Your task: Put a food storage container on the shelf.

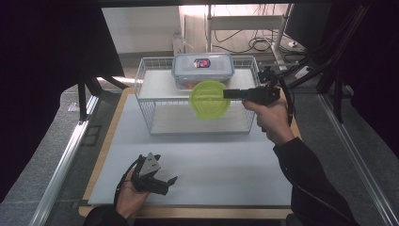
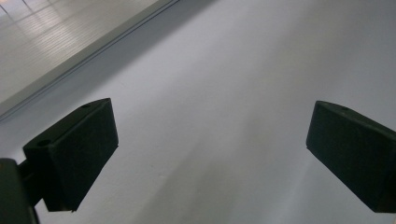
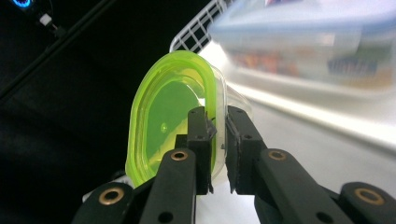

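A round container with a lime-green lid (image 1: 210, 99) hangs in the air in front of the white wire rack (image 1: 146, 92), held on its edge. My right gripper (image 1: 228, 93) is shut on its rim, reaching in from the right. In the right gripper view the green lid (image 3: 161, 116) stands upright, pinched between the two black fingers (image 3: 200, 135). A clear lidded box (image 1: 203, 68) with blue clips sits on the rack's upper shelf, just behind the green container. My left gripper (image 1: 165, 184) rests low near the table's front edge, open, and nothing lies between its pads (image 2: 74, 151).
The white table mat (image 1: 197, 160) stretches between the rack and the front edge. Metal rails (image 1: 66, 160) run along both sides of the table. Cables and a stand are on the floor beyond the rack.
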Tool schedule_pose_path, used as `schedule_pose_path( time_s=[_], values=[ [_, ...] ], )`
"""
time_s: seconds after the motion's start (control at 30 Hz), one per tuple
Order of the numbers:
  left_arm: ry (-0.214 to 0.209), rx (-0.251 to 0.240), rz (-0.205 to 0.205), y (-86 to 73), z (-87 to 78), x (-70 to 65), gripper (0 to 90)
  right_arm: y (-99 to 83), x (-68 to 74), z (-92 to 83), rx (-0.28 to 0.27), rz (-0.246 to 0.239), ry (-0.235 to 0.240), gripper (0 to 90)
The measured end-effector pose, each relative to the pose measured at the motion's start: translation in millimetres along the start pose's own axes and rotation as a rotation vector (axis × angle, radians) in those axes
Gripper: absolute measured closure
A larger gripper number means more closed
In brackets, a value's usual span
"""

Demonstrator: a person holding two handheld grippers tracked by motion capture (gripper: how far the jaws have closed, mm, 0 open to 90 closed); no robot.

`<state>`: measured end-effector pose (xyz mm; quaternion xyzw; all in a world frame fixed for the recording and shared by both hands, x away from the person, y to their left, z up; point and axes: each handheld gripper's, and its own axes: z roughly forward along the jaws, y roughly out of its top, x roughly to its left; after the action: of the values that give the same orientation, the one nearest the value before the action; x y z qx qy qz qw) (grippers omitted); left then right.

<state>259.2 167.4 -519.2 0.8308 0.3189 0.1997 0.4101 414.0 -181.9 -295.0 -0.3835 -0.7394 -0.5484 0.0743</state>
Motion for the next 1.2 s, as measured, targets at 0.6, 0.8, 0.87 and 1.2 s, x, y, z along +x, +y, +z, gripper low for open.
schedule_pose_path(
  time_s=[0.6,0.8,0.87,1.2],
  values=[
    [-0.020,0.001,0.009,-0.2,-0.2,-1.0,2.4,81.1,-1.4,18.0,-0.163,0.073,-0.122,81.6],
    [-0.030,0.008,0.014,-0.5,0.8,-1.3,2.5,93.0,-9.0,37.4,-0.181,0.123,-0.176,81.5],
    [-0.033,0.007,0.015,-0.6,0.8,-1.5,2.5,95.8,-12.2,42.8,-0.187,0.141,-0.196,81.5],
    [-0.054,0.037,0.028,-1.6,4.3,-2.8,2.5,100.8,-26.3,52.2,-0.223,0.212,-0.214,77.9]
  ],
)
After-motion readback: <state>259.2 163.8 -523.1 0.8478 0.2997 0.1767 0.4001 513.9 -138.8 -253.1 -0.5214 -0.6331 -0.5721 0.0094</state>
